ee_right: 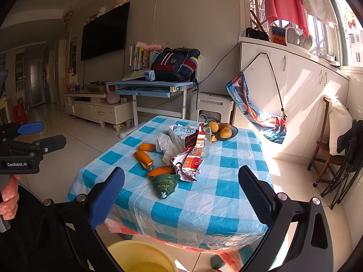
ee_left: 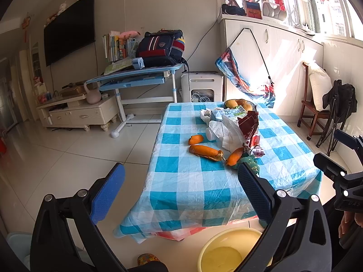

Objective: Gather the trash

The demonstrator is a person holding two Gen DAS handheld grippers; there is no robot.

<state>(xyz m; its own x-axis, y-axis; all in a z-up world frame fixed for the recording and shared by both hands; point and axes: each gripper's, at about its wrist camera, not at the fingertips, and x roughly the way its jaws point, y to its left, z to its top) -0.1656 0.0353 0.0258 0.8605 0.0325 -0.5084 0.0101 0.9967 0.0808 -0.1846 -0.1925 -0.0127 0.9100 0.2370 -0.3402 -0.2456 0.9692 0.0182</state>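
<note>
Ahead, we hold both the left gripper and right gripper spread, empty, short of the table; peels lie lengthwise beyond, the right seemingly nearer.

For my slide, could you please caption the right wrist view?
Open right gripper faces orange peels and wrappers on a checked table.

The table has a shiny, crinkly plastic cloth in blue and white squares. The red wrapper looks like crumpled, glossy paper. The green toy looks soft and knitted. The yellow tub is smooth plastic. The floor tiles are shiny.
</note>
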